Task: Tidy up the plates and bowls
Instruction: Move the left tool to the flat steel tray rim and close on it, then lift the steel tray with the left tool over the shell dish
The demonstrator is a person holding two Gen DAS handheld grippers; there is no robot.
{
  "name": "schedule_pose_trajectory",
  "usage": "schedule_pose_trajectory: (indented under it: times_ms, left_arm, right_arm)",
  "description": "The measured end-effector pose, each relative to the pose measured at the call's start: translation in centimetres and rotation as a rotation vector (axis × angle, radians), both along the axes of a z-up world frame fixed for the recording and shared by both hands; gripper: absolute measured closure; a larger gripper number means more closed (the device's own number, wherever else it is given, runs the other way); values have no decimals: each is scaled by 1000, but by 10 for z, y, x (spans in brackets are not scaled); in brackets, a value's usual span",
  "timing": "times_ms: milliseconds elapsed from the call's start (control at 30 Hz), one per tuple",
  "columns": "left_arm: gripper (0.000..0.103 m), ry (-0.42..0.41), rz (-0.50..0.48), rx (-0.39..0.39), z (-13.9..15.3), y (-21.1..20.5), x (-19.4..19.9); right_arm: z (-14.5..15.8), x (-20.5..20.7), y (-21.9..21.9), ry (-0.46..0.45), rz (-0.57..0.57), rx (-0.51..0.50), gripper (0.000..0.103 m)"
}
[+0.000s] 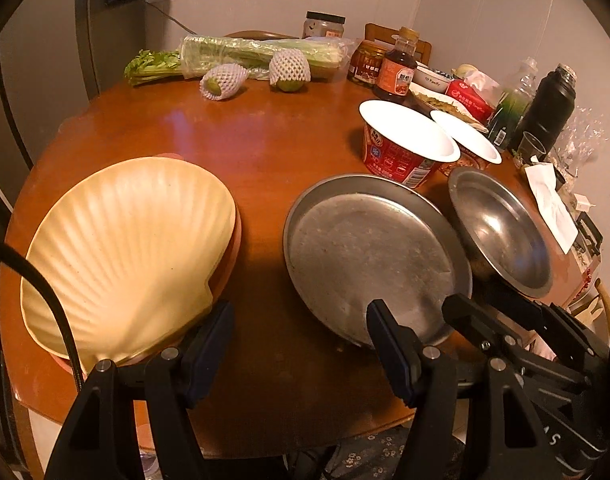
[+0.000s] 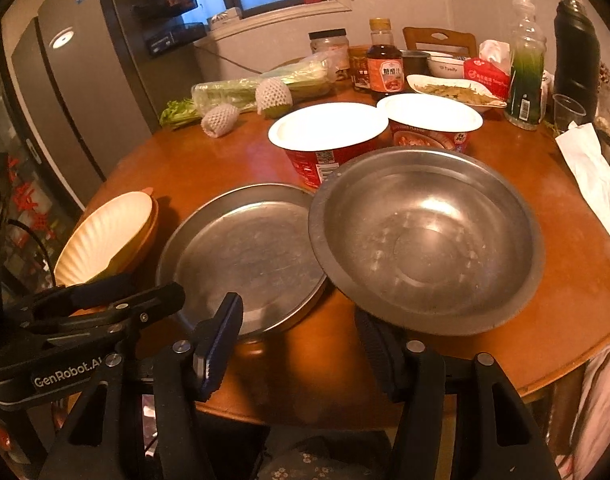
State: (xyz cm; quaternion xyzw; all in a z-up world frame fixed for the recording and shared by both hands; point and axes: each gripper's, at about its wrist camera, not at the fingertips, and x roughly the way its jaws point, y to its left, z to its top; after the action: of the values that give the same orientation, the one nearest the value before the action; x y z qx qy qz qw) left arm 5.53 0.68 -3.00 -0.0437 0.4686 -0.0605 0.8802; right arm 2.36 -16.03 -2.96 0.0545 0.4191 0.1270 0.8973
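Table (image 2: 565,280), round, brown wood, crowded along its far edge. Landmark: flat steel plate (image 1: 369,256), near the front edge, roughly centre. Steel bowl (image 2: 425,240) sits just right of the plate, its rim overlapping the plate's right rim, so the 2 touch there. Cream shell-shaped plate (image 1: 129,256) lies left of the steel plate, apart from it, stacked on an orange dish whose edge shows beneath. Behind the steel plate stand 2 red instant-noodle cups (image 2: 329,140), white lids on, side by side. Further back from the plate: celery in plastic wrap (image 1: 257,56), 2 fruits in white foam netting (image 1: 289,68), a brown sauce bottle (image 2: 385,64), jars, a dish of food, a red tissue pack, a green bottle and a black flask (image 2: 577,48). White paper lies right of the bowl, at the table edge. Left gripper (image 1: 301,344) hangs over the front edge between shell plate and steel plate, jaws standing apart, nothing between them; its left finger is beside the shell plate's near rim, its right finger over the steel plate's near rim. Right gripper (image 2: 301,340) stands in front of the steel plate and bowl, jaws parted, nothing clamped; its right finger sits under the bowl's near rim, contact unclear.
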Motion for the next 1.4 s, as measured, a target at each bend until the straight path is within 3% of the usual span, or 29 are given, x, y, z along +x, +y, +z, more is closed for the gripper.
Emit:
schedule_pose_trajectory:
  times_ms: [633, 767, 900, 1000, 1400]
  left_arm:
    - [36, 2, 4, 10, -9, -1, 15]
    - [43, -3, -13, 11, -9, -5, 14]
    - [61, -12, -37, -2, -8, -11, 13]
    - [63, -21, -38, 28, -8, -15, 12]
    - [63, -37, -33, 16, -1, -7, 0]
  right_arm:
    - [-6, 22, 12, -15, -8, -53, 64]
    - [-6, 24, 14, -17, -7, -70, 67]
    - [-8, 24, 18, -19, -2, -91, 68]
    - [-11, 25, 20, -8, 3, -91, 71]
    - [-5, 16, 23, -16, 13, -82, 72]
